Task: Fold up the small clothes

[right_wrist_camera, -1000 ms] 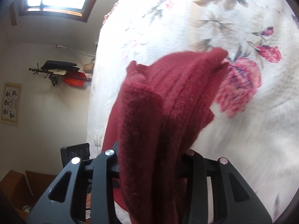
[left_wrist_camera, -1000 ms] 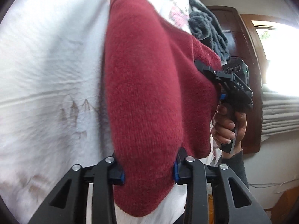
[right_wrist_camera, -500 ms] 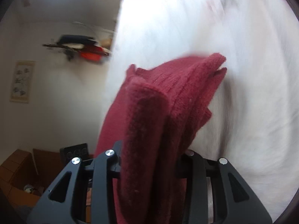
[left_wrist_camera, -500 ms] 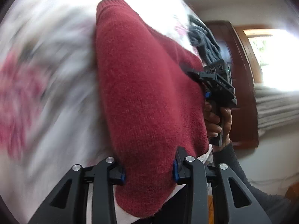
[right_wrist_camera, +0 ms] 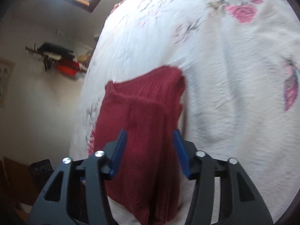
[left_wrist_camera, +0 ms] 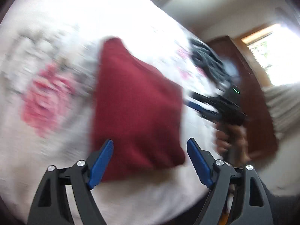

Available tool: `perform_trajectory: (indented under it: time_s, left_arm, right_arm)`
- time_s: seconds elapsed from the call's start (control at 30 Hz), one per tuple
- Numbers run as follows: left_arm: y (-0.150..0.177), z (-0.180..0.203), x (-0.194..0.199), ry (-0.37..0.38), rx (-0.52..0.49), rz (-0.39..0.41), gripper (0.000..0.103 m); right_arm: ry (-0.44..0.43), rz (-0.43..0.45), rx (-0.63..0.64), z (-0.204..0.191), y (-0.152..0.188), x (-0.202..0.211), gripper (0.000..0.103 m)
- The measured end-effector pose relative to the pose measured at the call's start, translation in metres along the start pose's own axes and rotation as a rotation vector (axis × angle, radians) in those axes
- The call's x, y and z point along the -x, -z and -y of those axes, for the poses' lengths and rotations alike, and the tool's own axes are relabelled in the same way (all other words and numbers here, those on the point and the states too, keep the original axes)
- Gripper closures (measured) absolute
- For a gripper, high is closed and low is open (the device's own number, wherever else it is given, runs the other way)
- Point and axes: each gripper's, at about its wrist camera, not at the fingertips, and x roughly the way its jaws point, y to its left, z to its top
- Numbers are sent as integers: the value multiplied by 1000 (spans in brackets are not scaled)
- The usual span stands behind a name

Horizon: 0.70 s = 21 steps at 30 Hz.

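A: In the left wrist view, what do you see?

B: The left gripper (left_wrist_camera: pixel 150 161) has its blue pads spread wide, and they hold nothing. The folded red knitted sweater (left_wrist_camera: pixel 135 108) lies on the white floral bedspread (left_wrist_camera: pixel 46 93), just in front of the pads. The picture is blurred by motion, so I cannot say if one pad touches the knit.

A: And the other tool?

B: The right gripper (left_wrist_camera: pixel 204 105) is at the right edge of the sweater, held by a hand (left_wrist_camera: pixel 228 142). From here I cannot tell how its jaws stand. Behind it is a dark grey garment (left_wrist_camera: pixel 208 63) on the bed.

A: And the right wrist view?

B: There the right gripper (right_wrist_camera: pixel 149 150) is released too: the pads stand apart on both sides of the sweater (right_wrist_camera: pixel 142 131) without pinching it. The sweater rests on the bedspread (right_wrist_camera: pixel 234 75) as a compact packet with several layers at its edge.

A: So how far is the task?

B: I judge this sweater is folded and set down. What remains is probably the grey garment, which looks not yet folded.
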Motion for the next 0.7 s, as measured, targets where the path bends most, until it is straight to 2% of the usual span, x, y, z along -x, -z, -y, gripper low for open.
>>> perform_trajectory:
  time_s: [0.03,0.07,0.13,0.2,0.27,0.37,0.4,0.47,0.5,0.57,0.63,0.67,0.7]
  left_arm:
    - [3,-1,-12,-7,-6,-34,28]
    - [6,-6,-28,-11,0,-84,30]
    - [12,-11,-46,-39,9,-135,34]
    - [14,-19,-61,-61,29,-166,35]
    - [13,-19,-65,-46,59,-182,36]
    - [1,2,-54,-5,19,-189,37]
    - [-10,8,-41,12,-13,-155,37]
    - [-40,12,-26,25,-45,-89,36]
    - [-58,11,-23,28,-54,-60,36]
    - [-95,7,-33,-29,-94,-23,36]
    - [-128,-1,-58,-90,-116,-41,37]
    - [-138,-5,-68,-111,-114,-58,37]
    - [-150,-13,-84,-153,-108,-86,37]
  right_arm:
    - [20,-11,13,-1,3,-7,75]
    - [64,-6,30,-2,3,-14,95]
    - [79,59,36,-5,-7,-16,96]
    - [116,83,31,-2,-12,-22,96]
    - [142,39,-9,21,-14,-39,94]
    - [133,32,16,21,-20,-39,92]
    - [123,53,21,18,-21,-30,87]
    - [133,124,53,8,-21,-5,86]
    - [125,133,70,2,-21,0,86]
    - [107,97,125,-14,-15,-1,86]
    - [140,44,189,-25,-14,-17,88]
    - [160,3,200,-23,-17,-31,90]
    - [186,-25,197,-17,-20,-43,99]
